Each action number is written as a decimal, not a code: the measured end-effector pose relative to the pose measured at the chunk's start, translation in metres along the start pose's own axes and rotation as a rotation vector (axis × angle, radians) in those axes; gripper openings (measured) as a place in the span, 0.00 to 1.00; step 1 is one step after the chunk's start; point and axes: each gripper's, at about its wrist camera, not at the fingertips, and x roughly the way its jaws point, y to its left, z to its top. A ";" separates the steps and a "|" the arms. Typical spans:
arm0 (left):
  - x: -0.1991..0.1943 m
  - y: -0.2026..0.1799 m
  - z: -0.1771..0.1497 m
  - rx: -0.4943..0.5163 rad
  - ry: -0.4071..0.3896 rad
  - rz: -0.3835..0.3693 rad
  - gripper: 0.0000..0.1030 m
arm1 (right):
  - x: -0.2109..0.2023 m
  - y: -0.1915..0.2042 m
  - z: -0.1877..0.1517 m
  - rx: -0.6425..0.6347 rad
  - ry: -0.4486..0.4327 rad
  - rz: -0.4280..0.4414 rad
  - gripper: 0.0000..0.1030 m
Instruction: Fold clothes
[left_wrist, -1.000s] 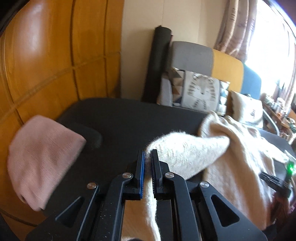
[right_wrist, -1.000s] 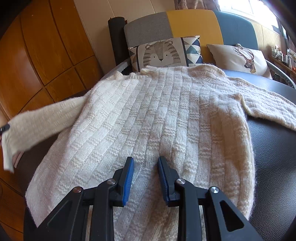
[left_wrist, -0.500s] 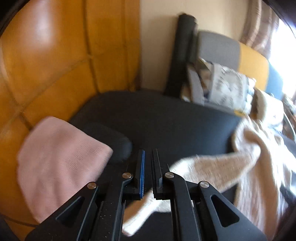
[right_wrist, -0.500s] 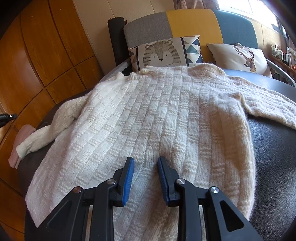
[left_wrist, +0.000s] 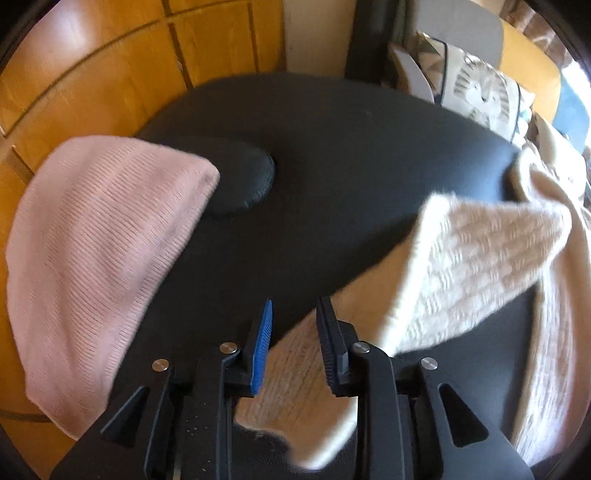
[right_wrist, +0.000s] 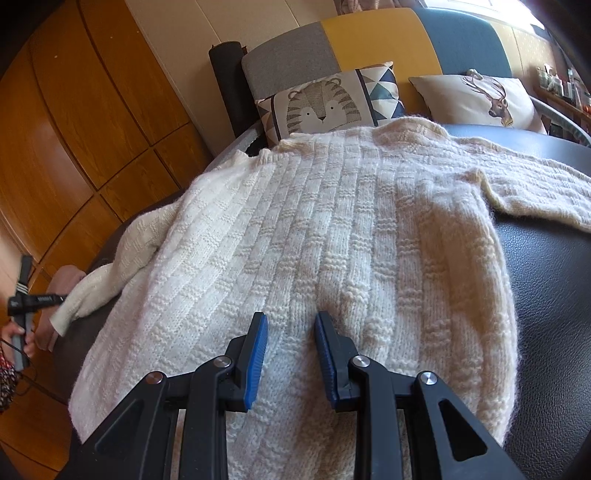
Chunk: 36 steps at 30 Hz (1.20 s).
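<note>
A cream knit sweater (right_wrist: 332, 236) lies spread flat on a black padded table (right_wrist: 554, 295), its collar toward the sofa (right_wrist: 369, 40) and its hem toward the right gripper (right_wrist: 290, 332). That gripper hangs low over the hem with its blue-padded fingers (right_wrist: 255, 354) apart; the knit lies under them, not pinched between them. One sleeve runs out across the table to the right. The other sleeve (left_wrist: 424, 280) trails off the left side, twisted and half folded on itself, its cuff lying beneath the left gripper (left_wrist: 293, 325). The left gripper's jaws are opening, the cuff showing in the gap with neither pad pressing on it. In the right view this gripper (right_wrist: 33, 301) shows small at the left edge, just beside the cuff end. Beside it a folded pink knit (left_wrist: 96, 258) rests at the table's left edge, partly over a dark oval pad (left_wrist: 243, 181). Two printed cushions (right_wrist: 325, 103) lean on the sofa behind the table, and wood panelling (right_wrist: 92, 122) fills the left wall.
</note>
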 end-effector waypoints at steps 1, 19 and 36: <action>-0.002 -0.001 -0.003 0.002 -0.012 -0.016 0.27 | 0.000 0.000 0.000 0.002 0.000 0.002 0.26; -0.008 -0.047 -0.019 0.154 -0.099 0.109 0.14 | -0.001 -0.002 0.000 0.008 -0.002 0.011 0.26; -0.098 0.040 0.107 -0.145 -0.256 0.137 0.12 | 0.003 0.008 0.000 -0.050 0.013 -0.048 0.26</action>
